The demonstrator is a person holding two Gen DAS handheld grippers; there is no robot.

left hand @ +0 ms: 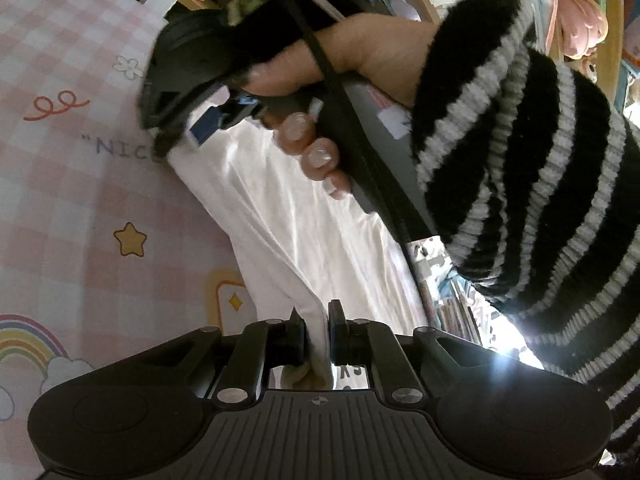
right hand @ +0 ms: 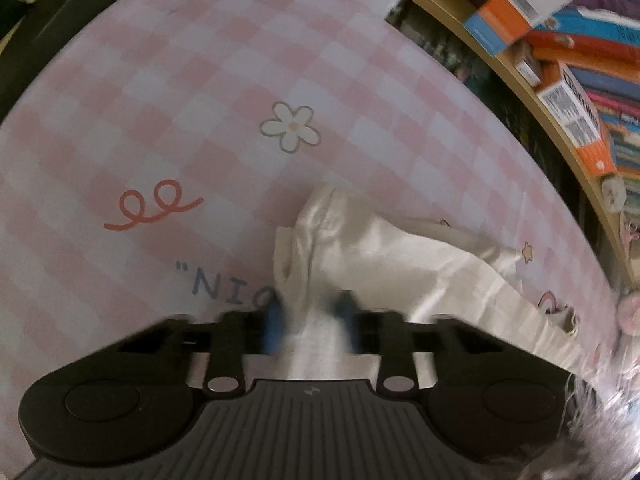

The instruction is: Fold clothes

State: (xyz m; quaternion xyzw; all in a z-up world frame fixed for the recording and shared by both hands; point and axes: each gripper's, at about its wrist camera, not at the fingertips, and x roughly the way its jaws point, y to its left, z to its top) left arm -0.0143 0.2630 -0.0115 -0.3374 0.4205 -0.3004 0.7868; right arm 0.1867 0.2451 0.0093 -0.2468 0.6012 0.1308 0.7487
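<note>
White garment [left hand: 304, 220] stretched over pink checked cloth [left hand: 72, 184], mid-fold, not yet flat or squared. Pinched tight by left gripper [left hand: 317, 334] at 6 o'clock; right gripper [right hand: 310, 322], blurred, closed on far corner. Printed at 9 o'clock: "NIC", rest hidden. Box labels on shelf [right hand: 532, 92] at 2 o'clock unreadable.

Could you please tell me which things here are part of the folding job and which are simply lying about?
Part of the job:
white garment
left gripper
right gripper

Lying about:
pink checked cloth
boxes on the shelf
pink plush toy
</note>
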